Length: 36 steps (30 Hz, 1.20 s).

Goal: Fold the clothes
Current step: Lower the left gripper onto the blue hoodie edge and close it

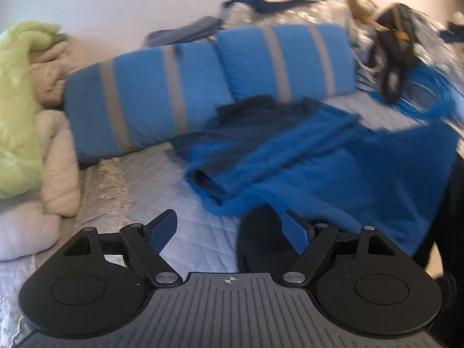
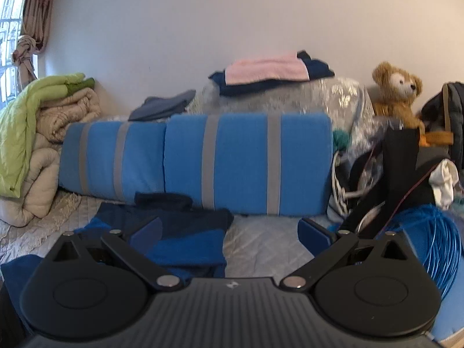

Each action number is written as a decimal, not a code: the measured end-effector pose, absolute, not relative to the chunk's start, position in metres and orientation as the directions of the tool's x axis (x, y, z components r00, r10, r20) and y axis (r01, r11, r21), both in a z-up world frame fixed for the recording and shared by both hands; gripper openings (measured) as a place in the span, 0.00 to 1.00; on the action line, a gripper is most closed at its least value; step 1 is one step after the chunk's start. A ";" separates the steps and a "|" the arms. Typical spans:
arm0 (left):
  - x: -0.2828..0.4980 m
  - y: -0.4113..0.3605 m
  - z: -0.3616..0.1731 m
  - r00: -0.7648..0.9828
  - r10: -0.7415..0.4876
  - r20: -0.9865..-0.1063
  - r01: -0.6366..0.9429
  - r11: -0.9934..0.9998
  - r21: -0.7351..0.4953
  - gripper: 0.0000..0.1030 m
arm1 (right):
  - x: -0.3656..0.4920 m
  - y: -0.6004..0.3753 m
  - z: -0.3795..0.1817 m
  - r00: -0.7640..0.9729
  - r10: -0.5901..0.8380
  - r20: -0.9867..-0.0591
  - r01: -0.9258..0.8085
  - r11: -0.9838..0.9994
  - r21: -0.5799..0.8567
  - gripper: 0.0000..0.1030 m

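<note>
A blue and dark navy garment (image 1: 304, 156) lies crumpled on the quilted grey bedspread (image 1: 162, 179), one sleeve folded across its body. My left gripper (image 1: 230, 229) is open just before the garment's near hem, with nothing between its fingers. In the right wrist view the same garment (image 2: 185, 240) lies at the lower left. My right gripper (image 2: 230, 230) is open above it and the bedspread (image 2: 261, 249), holding nothing.
Two blue pillows with grey stripes (image 2: 197, 162) lie behind the garment. Folded quilts (image 2: 34, 133) are stacked at the left. Folded clothes (image 2: 269, 72) sit on a wrapped bundle by the wall. A teddy bear (image 2: 397, 92), dark bags (image 2: 406, 168) and a blue cable coil (image 2: 435, 237) crowd the right.
</note>
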<state>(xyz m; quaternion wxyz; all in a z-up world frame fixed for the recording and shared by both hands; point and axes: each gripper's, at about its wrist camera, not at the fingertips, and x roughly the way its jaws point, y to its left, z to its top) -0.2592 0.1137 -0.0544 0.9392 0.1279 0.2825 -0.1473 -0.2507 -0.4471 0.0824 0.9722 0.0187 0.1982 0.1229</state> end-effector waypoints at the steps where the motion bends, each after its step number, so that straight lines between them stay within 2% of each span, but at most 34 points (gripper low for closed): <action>1: -0.262 0.111 -0.059 0.792 -0.206 -0.574 0.364 0.915 0.173 0.77 | -0.250 -0.447 0.080 0.889 0.246 -0.386 -0.231 0.969 0.086 1.00; 6: -0.265 0.100 -0.075 0.778 -0.204 -0.594 0.390 0.899 0.202 0.77 | -0.248 -0.447 0.072 0.883 0.243 -0.401 -0.226 0.970 0.090 1.00; 16: -0.259 0.067 -0.086 0.847 -0.148 -0.511 0.373 0.849 0.373 0.77 | -0.244 -0.439 0.062 0.867 0.245 -0.435 -0.232 0.969 0.084 1.00; 18: -0.256 0.062 -0.086 0.852 -0.156 -0.500 0.379 0.842 0.384 0.72 | -0.244 -0.435 0.055 0.858 0.244 -0.451 -0.238 0.969 0.072 1.00; 20: -0.254 0.057 -0.087 0.851 -0.170 -0.498 0.391 0.837 0.383 0.55 | -0.244 -0.429 0.047 0.851 0.239 -0.468 -0.244 0.968 0.051 1.00; 23: -0.249 0.051 -0.089 0.839 -0.168 -0.517 0.404 0.829 0.386 0.36 | -0.246 -0.423 0.038 0.839 0.240 -0.488 -0.255 0.966 0.038 1.00; 27: -0.247 0.047 -0.091 0.831 -0.180 -0.527 0.430 0.808 0.402 0.24 | -0.248 -0.422 0.030 0.823 0.257 -0.507 -0.270 0.962 0.050 1.00; 28: -0.247 0.046 -0.092 0.829 -0.184 -0.528 0.438 0.800 0.410 0.16 | -0.248 -0.421 0.029 0.820 0.257 -0.511 -0.270 0.962 0.050 1.00; 29: -0.248 0.045 -0.093 0.827 -0.186 -0.530 0.446 0.791 0.419 0.12 | -0.248 -0.421 0.027 0.818 0.256 -0.515 -0.270 0.962 0.050 1.00; 36: -0.251 0.050 -0.089 0.833 -0.174 -0.525 0.436 0.791 0.429 0.10 | -0.255 -0.419 0.018 0.796 0.273 -0.541 -0.305 0.952 0.033 1.00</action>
